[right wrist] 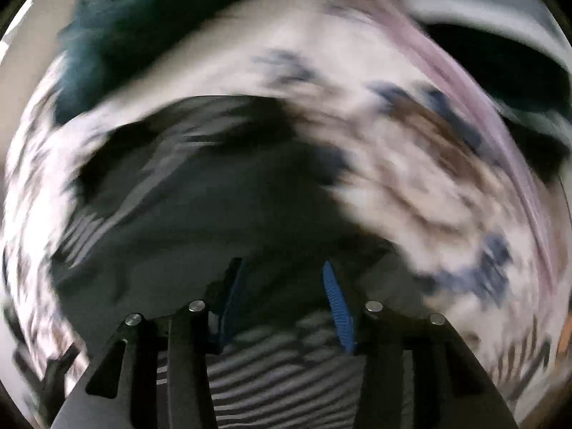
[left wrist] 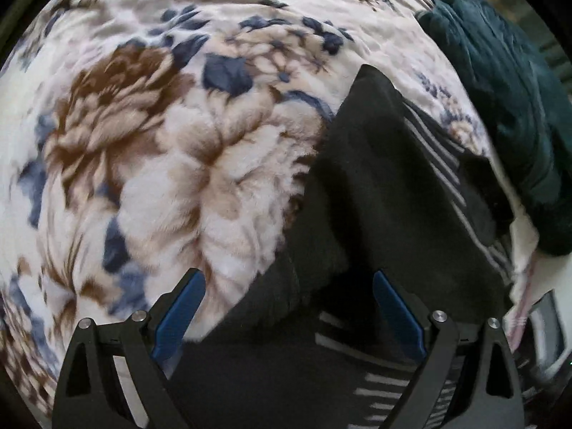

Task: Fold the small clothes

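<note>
A black garment with thin white stripes [left wrist: 375,178] lies partly folded on a floral fleece blanket [left wrist: 178,143]. My left gripper [left wrist: 286,273] hovers over the garment's near left edge, pointing steeply down. Its blue pads [left wrist: 182,307] stand wide apart with nothing pinched between them. The right wrist view is smeared by motion. There the same dark striped garment [right wrist: 200,196] spreads below my right gripper [right wrist: 281,262]. Its blue pads [right wrist: 338,307] are apart and no cloth is held between them.
A crumpled dark teal garment [left wrist: 500,89] sits at the blanket's far right, and appears at upper left in the right wrist view [right wrist: 125,10]. The blanket's pink hem [right wrist: 475,82] curves past a dark shape [right wrist: 500,64] beyond the edge. The floral blanket [right wrist: 411,178] spreads to the garment's right.
</note>
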### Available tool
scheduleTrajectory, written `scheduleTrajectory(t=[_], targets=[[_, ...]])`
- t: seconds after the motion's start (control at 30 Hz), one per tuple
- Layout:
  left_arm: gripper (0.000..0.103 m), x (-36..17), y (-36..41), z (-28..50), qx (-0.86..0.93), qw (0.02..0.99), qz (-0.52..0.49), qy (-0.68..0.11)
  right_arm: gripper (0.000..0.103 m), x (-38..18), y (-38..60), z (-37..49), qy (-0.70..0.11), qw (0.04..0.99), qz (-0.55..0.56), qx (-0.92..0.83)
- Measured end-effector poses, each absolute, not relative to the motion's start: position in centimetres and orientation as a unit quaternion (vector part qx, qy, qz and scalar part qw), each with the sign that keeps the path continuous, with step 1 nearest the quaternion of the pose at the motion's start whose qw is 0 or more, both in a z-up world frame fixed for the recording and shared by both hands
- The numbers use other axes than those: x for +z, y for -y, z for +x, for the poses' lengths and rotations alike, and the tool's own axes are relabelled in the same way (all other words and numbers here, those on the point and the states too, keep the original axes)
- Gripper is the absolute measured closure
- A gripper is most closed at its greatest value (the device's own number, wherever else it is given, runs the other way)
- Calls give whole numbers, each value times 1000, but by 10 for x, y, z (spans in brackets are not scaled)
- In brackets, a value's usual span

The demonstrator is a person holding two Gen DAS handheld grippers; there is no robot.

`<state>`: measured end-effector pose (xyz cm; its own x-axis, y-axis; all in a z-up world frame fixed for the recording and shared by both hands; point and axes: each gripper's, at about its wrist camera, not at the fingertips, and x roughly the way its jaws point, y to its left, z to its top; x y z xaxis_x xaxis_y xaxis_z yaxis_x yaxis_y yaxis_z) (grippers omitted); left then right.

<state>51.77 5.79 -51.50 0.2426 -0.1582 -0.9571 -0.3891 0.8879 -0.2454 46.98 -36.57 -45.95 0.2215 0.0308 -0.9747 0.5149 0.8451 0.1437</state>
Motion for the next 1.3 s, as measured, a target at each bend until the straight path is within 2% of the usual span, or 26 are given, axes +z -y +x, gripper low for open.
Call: scheduleTrajectory(t=[0.07,0.17,0.37,0.43,0.47,0.5,0.7,0.87,0.93,0.97,1.0,1.07,1.13,1.2,1.3], targets=[[7,-511,-57,522,86,765,-201,-606,53,-456,331,505,-605,764,197,-101],[7,-503,-61,524,102,779,-169,-595,51,-467,252,571,-619,781,86,16],[7,-498,-81,521,140,788,-126,-587,51,-519,127,626,-646,737,-105,169],[7,-503,-87,523,144,784,-128,-591,63,-528,112,624,-646,729,-127,188],[7,-504,-89,524,144,782,-131,-592,88,-528,108,623,-639,732,-131,197],[7,-506,-93,524,143,779,-137,-594,101,-525,107,622,-628,741,-138,194],[7,-512,-93,526,130,772,-150,-603,101,-503,130,632,-575,800,-122,120],[7,-514,-83,531,113,770,-150,-609,101,-520,138,660,-595,785,-146,93],[7,-511,-77,537,103,773,-153,-607,98,-525,140,667,-623,766,-135,87],[7,-509,-73,540,96,775,-156,-605,91,-519,148,667,-627,767,-110,82],[7,-508,-71,544,91,776,-158,-604,73,-509,160,665,-624,774,-76,79],[7,-507,-59,552,74,777,-152,-606,50,-492,185,655,-613,788,-20,61],[7,-513,-45,560,59,778,-128,-612,49,-478,214,637,-605,795,35,39],[7,-525,-30,568,64,784,-63,-615,49,-474,246,607,-611,787,80,21],[5,-544,-34,577,72,778,-17,-624,49,-488,282,565,-631,770,86,-22]])
